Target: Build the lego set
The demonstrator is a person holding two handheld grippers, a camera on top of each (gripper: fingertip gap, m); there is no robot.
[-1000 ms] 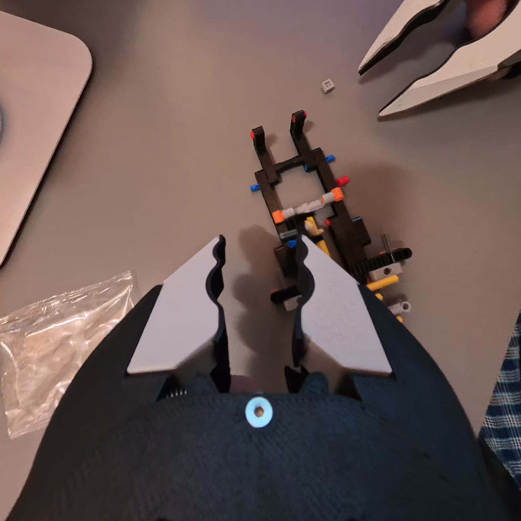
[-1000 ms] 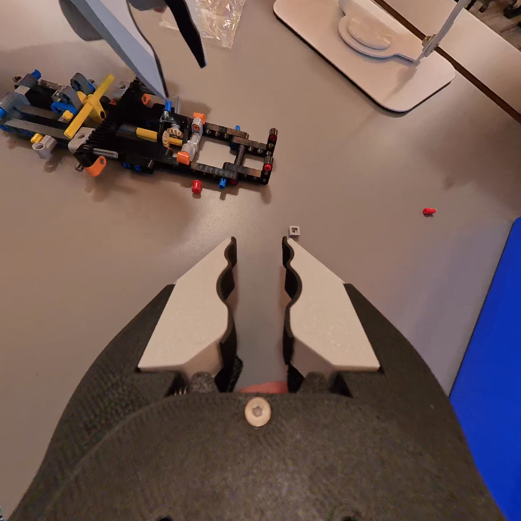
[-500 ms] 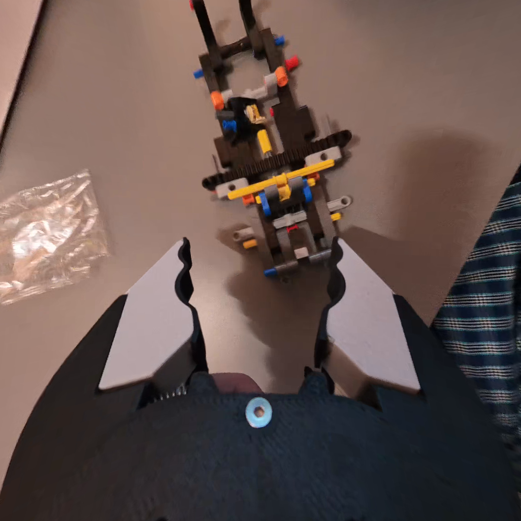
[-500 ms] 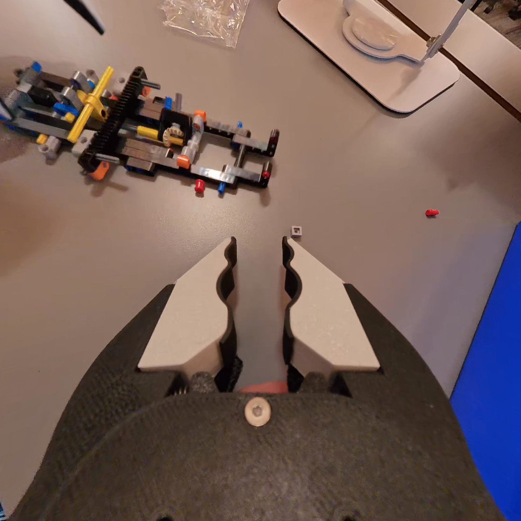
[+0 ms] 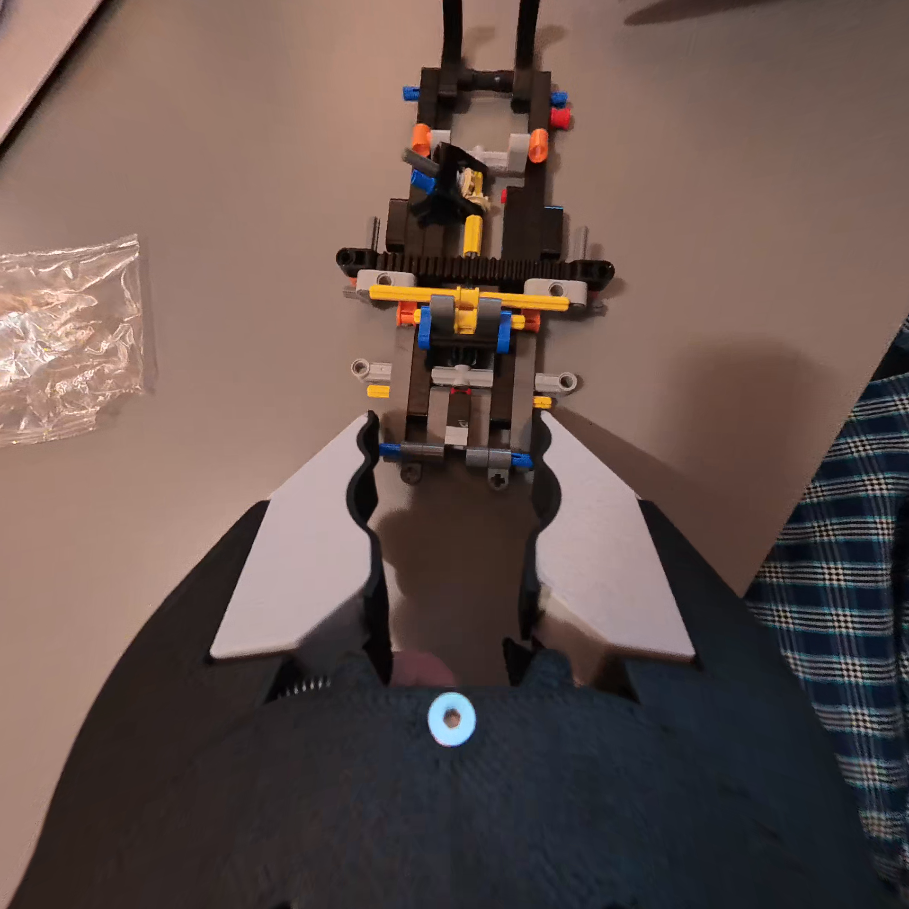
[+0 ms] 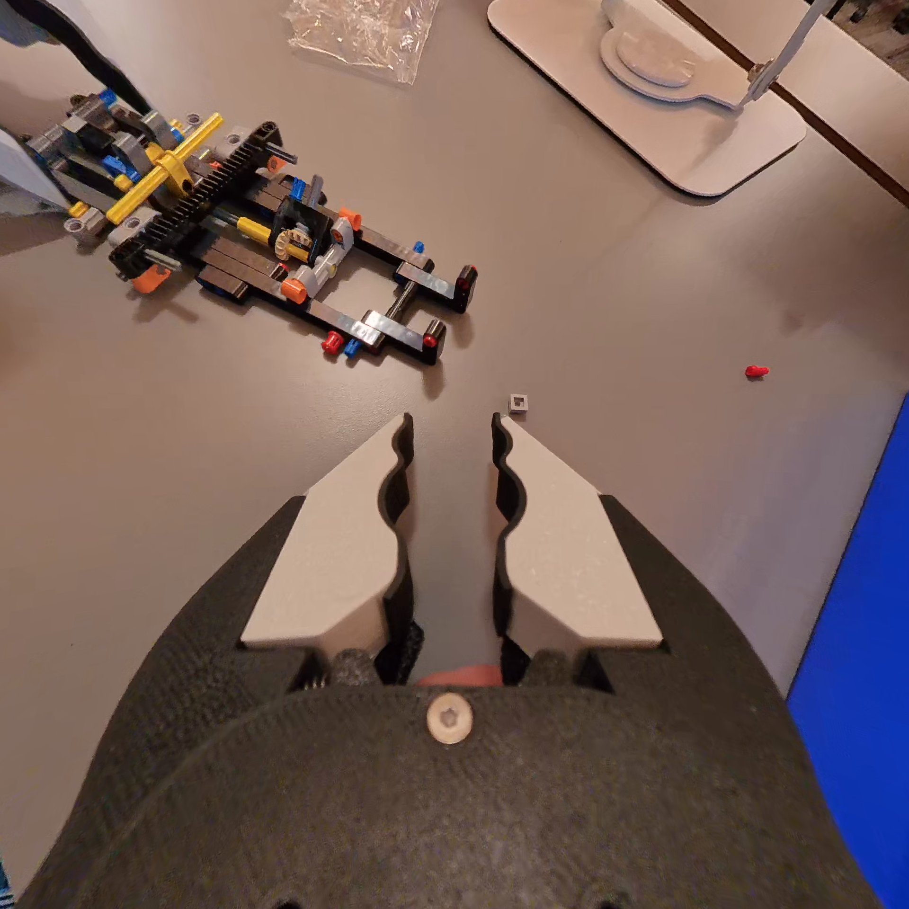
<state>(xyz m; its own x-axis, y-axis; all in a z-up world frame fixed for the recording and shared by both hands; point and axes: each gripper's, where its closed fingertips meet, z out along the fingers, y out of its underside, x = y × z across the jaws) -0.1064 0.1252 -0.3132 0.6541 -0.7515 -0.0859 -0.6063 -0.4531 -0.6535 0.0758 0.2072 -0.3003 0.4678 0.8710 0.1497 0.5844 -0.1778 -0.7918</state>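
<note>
The lego chassis (image 5: 467,275) is a long black frame with a toothed rack, a yellow axle and blue, orange and red pins, lying on the grey table. My left gripper (image 5: 455,423) is closed on its near end, one finger against the blue pin on each side. In the right wrist view the chassis (image 6: 275,236) lies at the upper left, with a left finger (image 6: 22,172) at its far-left end. My right gripper (image 6: 450,418) is slightly open and empty, well short of the chassis. A small grey piece (image 6: 517,402) lies just past its right fingertip.
A loose red pin (image 6: 756,371) lies to the right. A crumpled clear plastic bag (image 6: 359,34) lies beyond the chassis, also in the left wrist view (image 5: 69,339). A white stand base (image 6: 639,98) sits at the back right. A blue surface (image 6: 861,590) borders the right. A plaid sleeve (image 5: 836,590) is close. Some 20 cm of space lies between my two pairs of fingers.
My left gripper pulled back to the chassis's near end, opened wide, then closed onto it. The chassis has swung, its far end now nearer my right gripper. The right gripper has not moved.
</note>
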